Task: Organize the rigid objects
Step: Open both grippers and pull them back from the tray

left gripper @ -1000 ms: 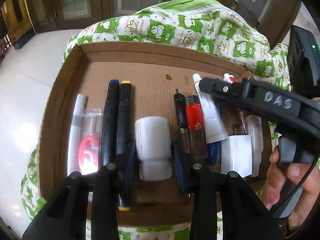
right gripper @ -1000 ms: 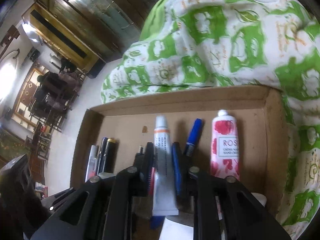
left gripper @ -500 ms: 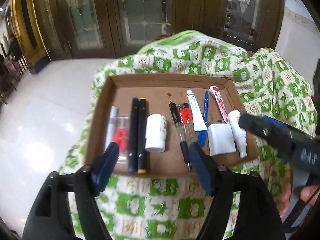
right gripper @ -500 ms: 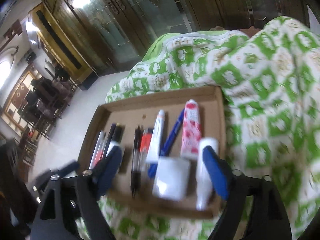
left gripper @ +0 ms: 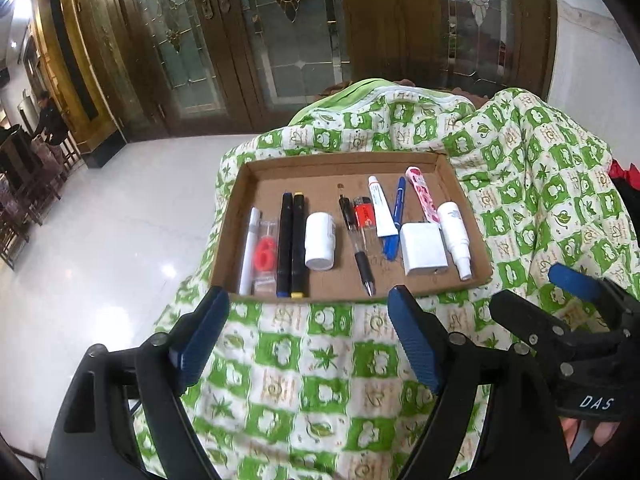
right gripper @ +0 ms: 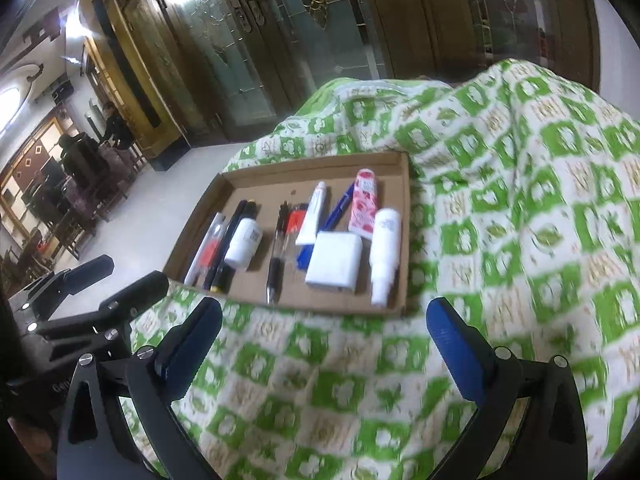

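two tools (left gripper: 308, 332) (right gripper: 324, 344) hang wide, jaws just opened, nothing between.
the tray (left gripper: 236, 216) of items lies beyond both, apart, on the quilt (left gripper: 320, 380).

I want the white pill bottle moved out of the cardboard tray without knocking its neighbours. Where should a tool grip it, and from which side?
Grip the white cylindrical pill bottle across its round body near the middle, coming down from above. It lies on its side, lengthwise like the rest. There are gaps either side: the yellow-capped black marker on one, the clear black-grip pen on the other. A wide-open tool probably fits.
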